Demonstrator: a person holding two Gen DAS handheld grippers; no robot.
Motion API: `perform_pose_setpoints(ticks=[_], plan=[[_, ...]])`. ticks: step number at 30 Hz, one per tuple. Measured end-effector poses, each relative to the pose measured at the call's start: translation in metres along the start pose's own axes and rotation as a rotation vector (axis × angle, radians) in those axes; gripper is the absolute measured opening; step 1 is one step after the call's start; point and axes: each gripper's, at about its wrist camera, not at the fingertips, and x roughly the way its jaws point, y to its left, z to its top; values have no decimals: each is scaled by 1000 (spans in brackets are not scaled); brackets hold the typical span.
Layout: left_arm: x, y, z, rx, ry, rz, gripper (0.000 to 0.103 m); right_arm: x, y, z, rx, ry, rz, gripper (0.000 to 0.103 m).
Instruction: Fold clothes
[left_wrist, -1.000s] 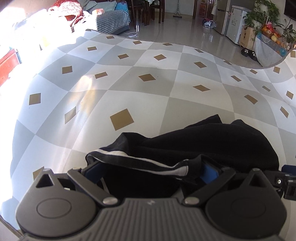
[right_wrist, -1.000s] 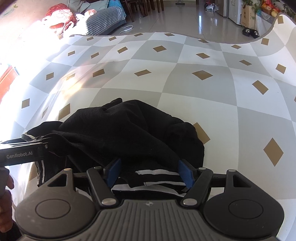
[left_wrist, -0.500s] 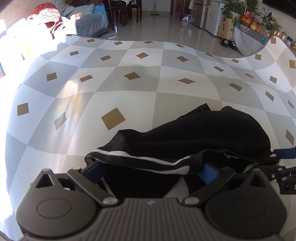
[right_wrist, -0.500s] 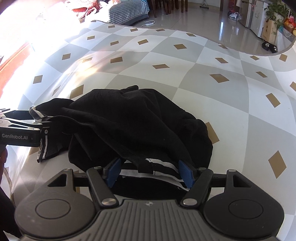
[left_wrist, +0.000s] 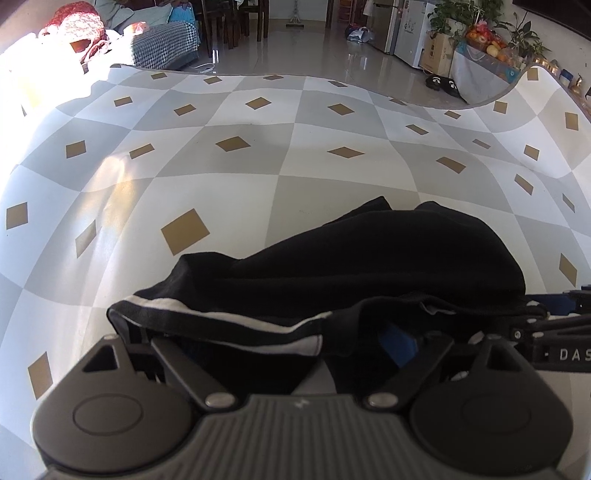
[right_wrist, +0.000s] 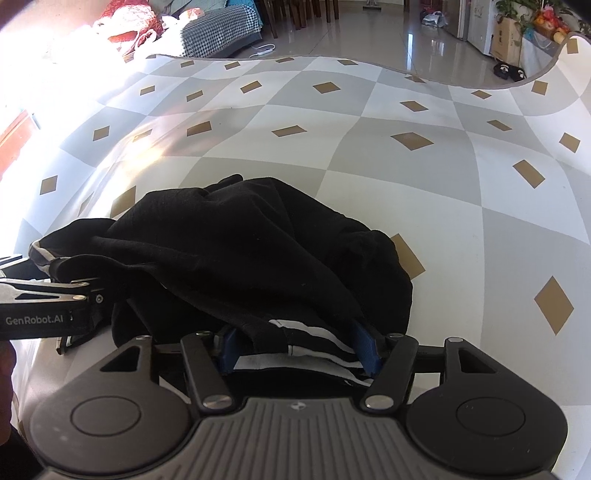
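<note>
A crumpled black garment (left_wrist: 369, 258) with a white-striped hem (left_wrist: 221, 321) lies on the checked tablecloth (left_wrist: 221, 166). My left gripper (left_wrist: 273, 332) is at its near left end. The jaws are closing with the striped hem draped loosely between and over them, and only one blue pad (left_wrist: 397, 343) shows. My right gripper (right_wrist: 295, 350) is at the garment's (right_wrist: 240, 251) near right end. Its jaws are also closing, and a striped edge (right_wrist: 314, 332) lies slack between the blue pads (right_wrist: 365, 350). Each gripper shows at the edge of the other's view.
The checked cloth (right_wrist: 406, 184) stretches far beyond the garment to a curved far edge. Past it lie a shiny tiled floor (left_wrist: 314, 55), a sofa with piled laundry (left_wrist: 81, 26), chairs, a fridge and plants. A hand (right_wrist: 5, 365) holds the left gripper (right_wrist: 48, 302).
Both pairs of jaws have narrowed around the striped hem. The left gripper dipped slightly and its right blue pad sits further in. The garment has barely shifted.
</note>
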Motion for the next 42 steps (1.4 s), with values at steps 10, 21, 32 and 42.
perform_pose_setpoints(ticks=[10,21,32,42], plan=[[-12,-12,2,-9,-47,-47,41,-23,-4,1,21,-95,20,23],[-46,-27,11,13,-157,-53,37,-68,-14,11,71,-228,47,18],[-67,-49,34,148,-146,-97,42,-95,-41,16,148,-255,88,24],[-65,-20,24,237,-66,-74,90,-74,-31,-3,24,-99,150,52]])
